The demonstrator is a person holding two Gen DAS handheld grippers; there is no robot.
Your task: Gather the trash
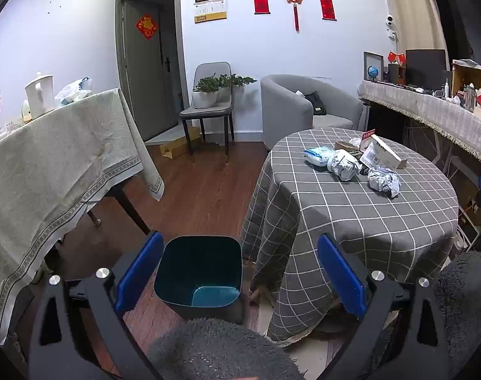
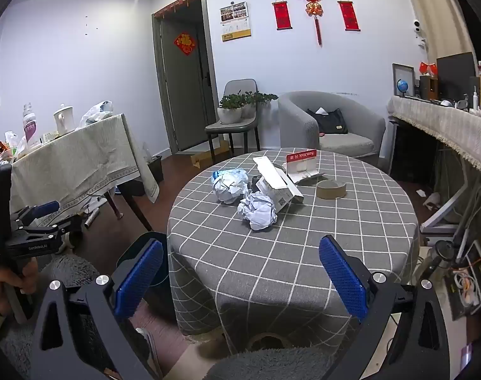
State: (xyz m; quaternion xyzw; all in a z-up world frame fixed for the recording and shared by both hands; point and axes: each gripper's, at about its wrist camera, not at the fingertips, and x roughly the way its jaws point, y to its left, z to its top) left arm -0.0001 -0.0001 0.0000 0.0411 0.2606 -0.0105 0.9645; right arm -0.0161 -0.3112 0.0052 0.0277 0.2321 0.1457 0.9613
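Observation:
A round table under a grey checked cloth (image 2: 303, 253) carries the trash: two crumpled paper balls (image 2: 229, 185) (image 2: 258, 210), a torn white carton (image 2: 278, 186), a blue-and-white plastic pack (image 1: 318, 155), a red-topped card pack (image 2: 302, 161) and a tape roll (image 2: 330, 189). My right gripper (image 2: 240, 275) is open and empty, short of the table's near edge. On the floor left of the table stands an empty teal bin (image 1: 177, 278). My left gripper (image 1: 240, 272) hovers open above and before the bin with nothing between its pads. It also shows from the side (image 2: 55, 215), held by a hand.
A long table with a beige cloth (image 1: 66, 158) stands at the left, carrying a kettle and bags. Behind are a chair with potted plants (image 1: 209, 95), a grey armchair (image 1: 291, 110) and a cluttered sideboard (image 1: 430, 110). Grey fluffy fabric on the person's lap (image 1: 215, 348) fills the bottom edge.

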